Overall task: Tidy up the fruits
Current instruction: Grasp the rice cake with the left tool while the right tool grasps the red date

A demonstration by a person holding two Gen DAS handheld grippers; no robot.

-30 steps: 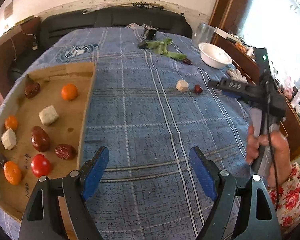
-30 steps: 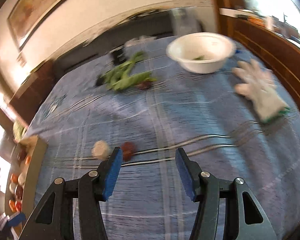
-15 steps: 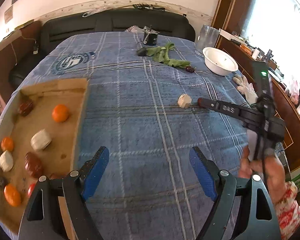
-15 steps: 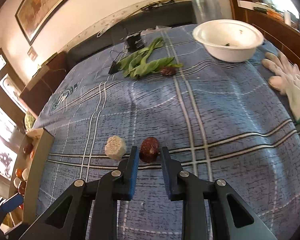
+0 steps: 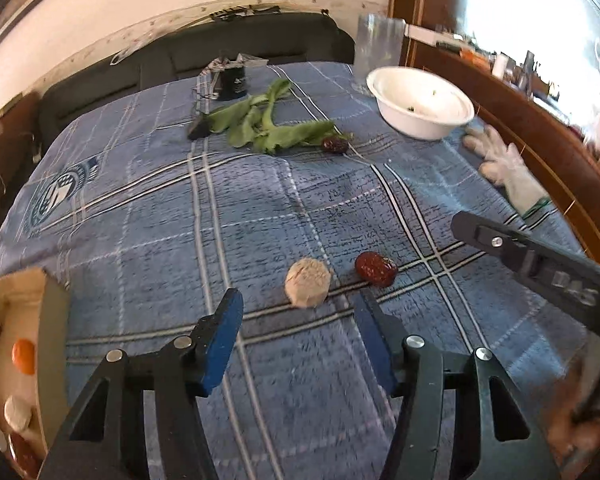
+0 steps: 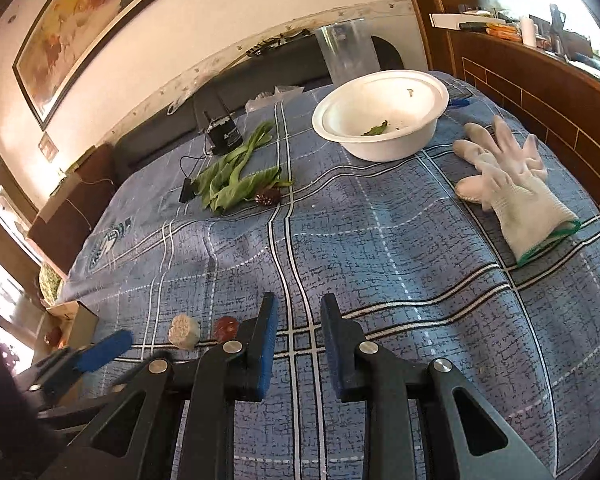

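Right gripper [image 6: 296,332] missed the wrinkled red date [image 5: 376,269].
It has clenched empty, the date left lying beside the pale round fruit [image 5: 308,282] on the blue plaid bench [image 5: 260,208]; left gripper [image 5: 300,336], closing on nothing, has swung over.
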